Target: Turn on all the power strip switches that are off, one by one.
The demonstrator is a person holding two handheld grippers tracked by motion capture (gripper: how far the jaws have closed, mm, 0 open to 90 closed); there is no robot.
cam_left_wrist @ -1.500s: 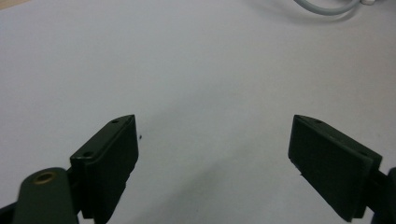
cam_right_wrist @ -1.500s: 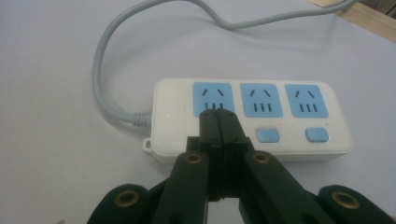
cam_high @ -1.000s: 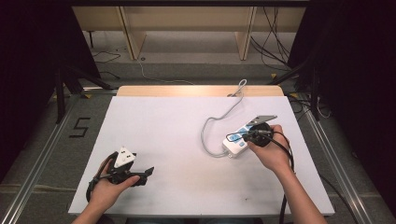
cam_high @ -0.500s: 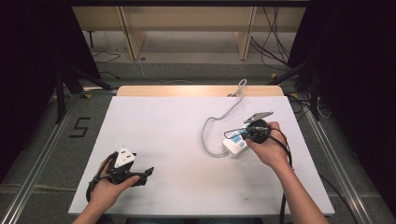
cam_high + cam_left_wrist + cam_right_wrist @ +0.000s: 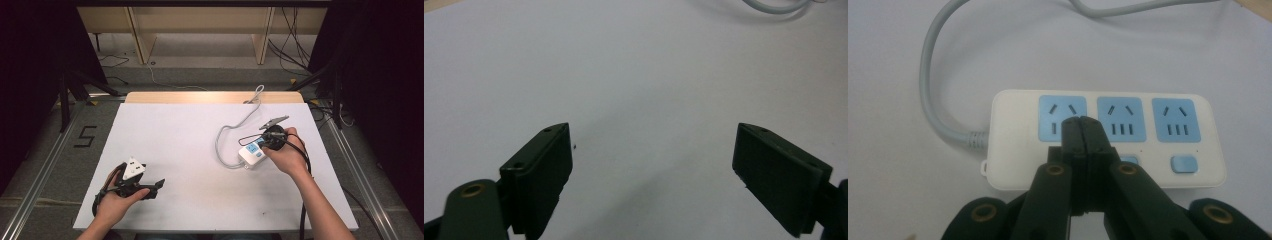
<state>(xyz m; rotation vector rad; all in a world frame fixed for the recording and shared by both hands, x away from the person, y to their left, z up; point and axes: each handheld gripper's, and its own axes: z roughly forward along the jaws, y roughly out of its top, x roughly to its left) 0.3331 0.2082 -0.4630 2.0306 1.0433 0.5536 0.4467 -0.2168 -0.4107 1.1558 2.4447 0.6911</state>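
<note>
floor: grey, black "5" marked left | table: white top, wood strip at far edge | left gripper: jaws spread, nothing between, near-left | power strip: right of centre, grey cord looping to far edge | right gripper: jaws pressed together over strip

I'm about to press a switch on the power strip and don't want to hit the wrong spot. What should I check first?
1. Right claw shut, jaws together to form one tip: ok.
2. Tip over the white plastic power strip with blue sockets: ok, but it sits between the first two sockets.
3. Tip on a blue rounded button: not ok; whether it touches the strip, cannot tell.
4. Grey cord out of the tip's way: ok, it curves off from the strip's end.
5. Left claw open, empty, over bare white table: ok.
</note>
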